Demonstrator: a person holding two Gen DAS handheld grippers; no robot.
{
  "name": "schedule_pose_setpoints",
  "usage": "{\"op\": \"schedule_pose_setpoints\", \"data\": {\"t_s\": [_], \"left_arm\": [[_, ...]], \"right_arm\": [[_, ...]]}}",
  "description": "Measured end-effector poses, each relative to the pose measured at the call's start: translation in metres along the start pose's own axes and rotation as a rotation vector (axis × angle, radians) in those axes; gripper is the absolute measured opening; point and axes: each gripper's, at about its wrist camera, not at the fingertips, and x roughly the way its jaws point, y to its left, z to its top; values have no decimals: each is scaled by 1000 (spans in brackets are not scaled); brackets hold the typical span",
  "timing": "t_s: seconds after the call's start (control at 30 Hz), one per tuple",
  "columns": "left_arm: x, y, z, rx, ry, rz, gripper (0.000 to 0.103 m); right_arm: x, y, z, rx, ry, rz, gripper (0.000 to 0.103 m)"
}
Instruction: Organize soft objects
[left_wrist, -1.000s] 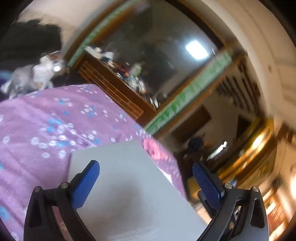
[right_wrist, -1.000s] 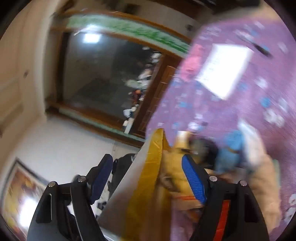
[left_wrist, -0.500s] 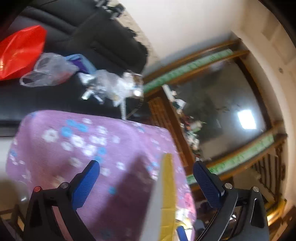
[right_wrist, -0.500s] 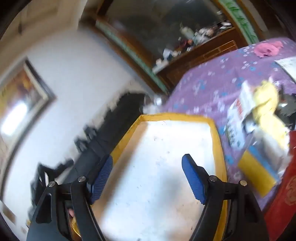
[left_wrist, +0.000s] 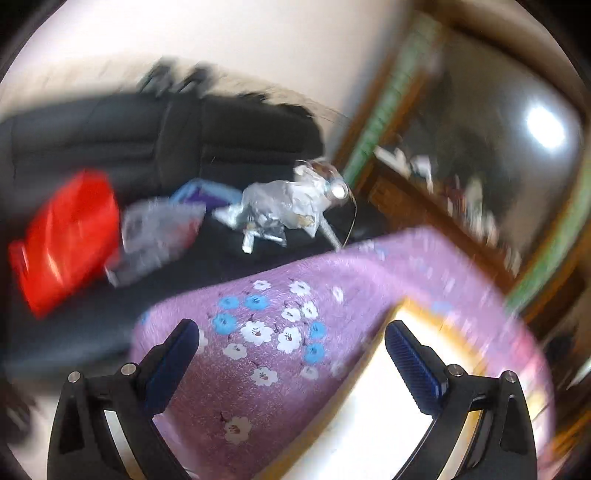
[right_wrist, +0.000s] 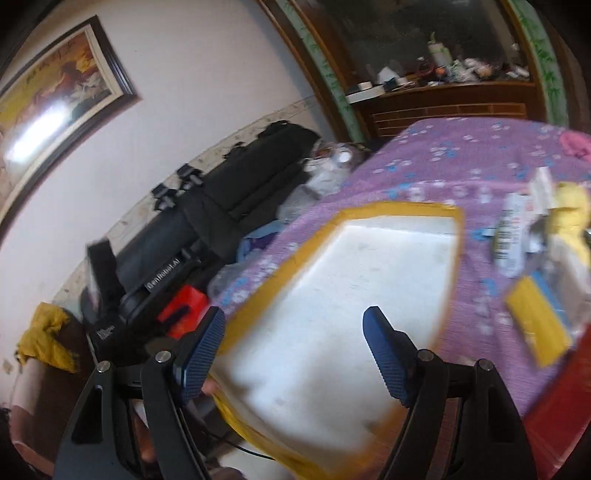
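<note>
A white tray with a yellow rim (right_wrist: 402, 208) lies on the purple flowered tablecloth (right_wrist: 461, 158) near its left edge. My right gripper (right_wrist: 295, 350) hangs over the tray, open, with nothing between its blue pads. To the tray's right lies a pile of soft things: a yellow plush (right_wrist: 572, 218), a white printed pack (right_wrist: 511, 236) and a yellow and blue sponge (right_wrist: 535, 321). A pink cloth (right_wrist: 576, 144) lies at the far right. My left gripper (left_wrist: 291, 354) is open over the tablecloth (left_wrist: 258, 354), with the blurred tray rim (left_wrist: 417, 306) by its right pad.
A black sofa (left_wrist: 110, 136) stands beyond the table's left edge, with a red bag (left_wrist: 66, 236) and crumpled plastic bags (left_wrist: 284, 206) on it. A wooden sideboard (right_wrist: 450, 107) crowded with small items lines the far wall. A red object (right_wrist: 554, 406) sits at the lower right.
Both views have swung. The right gripper came off the soft pile and now hangs over the tray. The left view turned from a grey sheet toward the sofa and table corner.
</note>
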Motion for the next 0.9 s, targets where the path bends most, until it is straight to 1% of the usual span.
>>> {"op": "schedule_pose_setpoints", "data": {"t_s": [0.03,0.07,0.1,0.13,0.2,0.23,0.27,0.3,0.33,0.37,0.43,0.53,0.6,0.63,0.67,0.7,0.73,0.8,0.87,0.9], "left_arm": [[-5,-13,-1,74,-25,18,102],[-12,-24,-2,120,-58,43,102],[-23,-25,2,143,-94,54,102],[-34,-33,1,150,-127,48,102],[-56,-47,0,144,-186,4,102],[-67,-52,-3,148,-206,4,102],[-75,-61,-4,170,-220,5,102],[-82,-75,-8,210,-229,-16,102],[-84,-87,-12,247,-220,-43,102],[-85,-99,-16,280,-190,-86,102],[-81,-121,-26,322,-103,-174,102],[-75,-149,-42,357,40,-259,102],[-69,-165,-50,388,140,-313,102],[-67,-176,-73,414,165,-332,102],[-65,-184,-80,439,192,-344,102],[-65,-191,-84,467,210,-355,102],[-64,-199,-99,492,210,-361,102],[-70,-211,-114,535,188,-356,102],[-75,-216,-117,557,176,-355,102],[-76,-220,-120,566,178,-358,102]], "right_arm": [[-10,-1,-3,11,0,-24,77],[-17,-5,-7,18,5,-41,77],[-26,-8,-9,26,10,-53,77],[-35,-19,-16,27,9,-52,77],[-50,-33,-26,48,8,-56,77],[-59,-33,-26,59,11,-52,77],[-68,-40,-30,73,13,-39,77],[-76,-45,-35,84,12,-31,77],[-83,-47,-35,91,12,-30,77],[-90,-52,-38,91,9,-28,77],[-105,-61,-44,82,-4,-28,77],[-126,-72,-51,85,-32,-71,77],[-137,-83,-53,100,-26,-94,77],[-141,-88,-56,103,-26,-102,76],[-147,-90,-58,107,-27,-109,76],[-151,-97,-61,112,-32,-112,76],[-154,-97,-61,121,-31,-115,76],[-157,-98,-56,141,-32,-112,76],[-162,-109,-56,163,-43,-105,76],[-161,-106,-55,169,-43,-107,76]]}}
